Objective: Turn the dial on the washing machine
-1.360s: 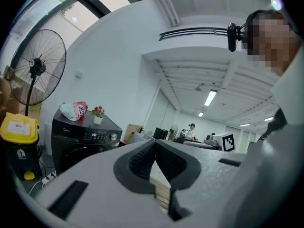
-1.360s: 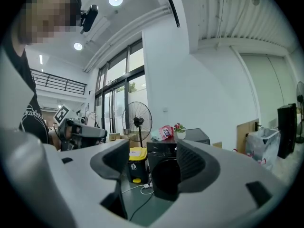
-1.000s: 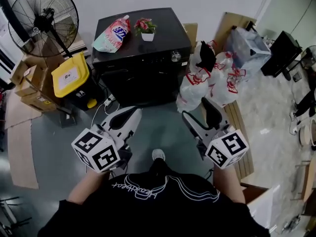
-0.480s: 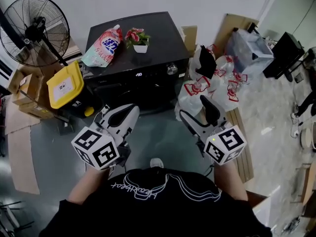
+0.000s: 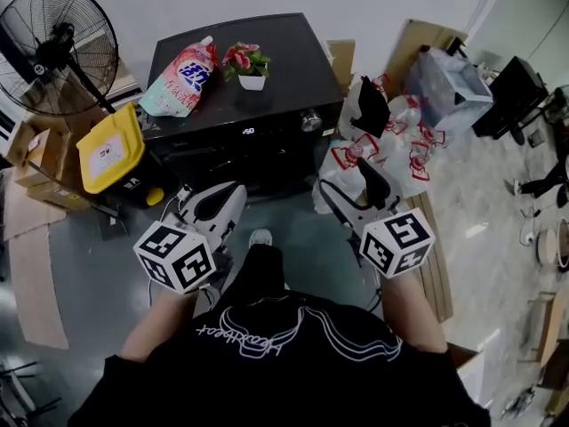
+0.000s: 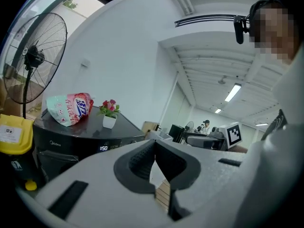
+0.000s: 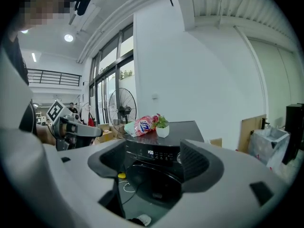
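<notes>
I see the washing machine [image 5: 233,154] standing on the floor against the white wall, straight ahead of me. It is dark and its front faces me. The dial [image 5: 310,121] is a small silver knob at the right end of the control panel, just beside the lit display. Neither tool touches it; both are well apart from the machine.

The left tool [image 5: 229,194] is closed. In the left gripper view its two jaws are pressed together at the tips and nothing is between them. It points toward the left part of the machine front.

The right tool [image 5: 350,196] is open. In the right gripper view its jaws stand wide apart and hold nothing. Between them I see only the far machine door and the panel, and the dial shows just beside the right jaw.

On the top of the machine lie a pink and green detergent pouch [image 5: 182,65] and a small potted plant [image 5: 246,62] in a white pot, near each other. A standing fan [image 5: 58,47] and a bin with a yellow lid [image 5: 110,147] are at the left of the machine. White plastic bags [image 5: 384,145] with red print are piled at its right side.
</notes>
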A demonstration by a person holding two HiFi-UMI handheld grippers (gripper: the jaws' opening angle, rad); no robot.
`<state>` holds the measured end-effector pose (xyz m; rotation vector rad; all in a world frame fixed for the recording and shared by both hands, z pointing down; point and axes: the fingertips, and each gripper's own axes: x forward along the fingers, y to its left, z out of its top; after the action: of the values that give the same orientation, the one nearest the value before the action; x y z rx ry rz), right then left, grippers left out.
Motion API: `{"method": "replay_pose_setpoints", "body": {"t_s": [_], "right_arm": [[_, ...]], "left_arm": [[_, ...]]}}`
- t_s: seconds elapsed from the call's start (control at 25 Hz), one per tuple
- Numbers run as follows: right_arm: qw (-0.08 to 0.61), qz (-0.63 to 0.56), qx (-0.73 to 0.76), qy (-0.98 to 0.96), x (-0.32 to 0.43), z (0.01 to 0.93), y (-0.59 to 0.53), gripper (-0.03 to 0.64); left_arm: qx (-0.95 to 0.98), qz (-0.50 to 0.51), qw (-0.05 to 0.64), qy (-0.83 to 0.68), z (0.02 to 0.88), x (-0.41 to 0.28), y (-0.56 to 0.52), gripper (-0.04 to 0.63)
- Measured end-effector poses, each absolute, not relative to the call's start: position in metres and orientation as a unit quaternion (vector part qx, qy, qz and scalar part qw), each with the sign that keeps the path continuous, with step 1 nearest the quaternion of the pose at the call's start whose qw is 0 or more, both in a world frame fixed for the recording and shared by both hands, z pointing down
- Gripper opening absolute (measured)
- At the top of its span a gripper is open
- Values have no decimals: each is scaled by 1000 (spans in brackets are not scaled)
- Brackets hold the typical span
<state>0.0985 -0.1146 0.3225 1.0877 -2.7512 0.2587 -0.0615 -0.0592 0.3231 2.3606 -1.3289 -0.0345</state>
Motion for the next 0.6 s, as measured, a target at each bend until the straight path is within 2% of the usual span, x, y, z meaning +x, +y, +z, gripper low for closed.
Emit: {"method": "replay_pose_setpoints", "body": {"t_s": [0.6], "right_arm": [[136, 65, 408, -900, 69, 388, -215, 333]], "left_arm": [[842, 17, 236, -486, 383, -91, -147, 5]]}}
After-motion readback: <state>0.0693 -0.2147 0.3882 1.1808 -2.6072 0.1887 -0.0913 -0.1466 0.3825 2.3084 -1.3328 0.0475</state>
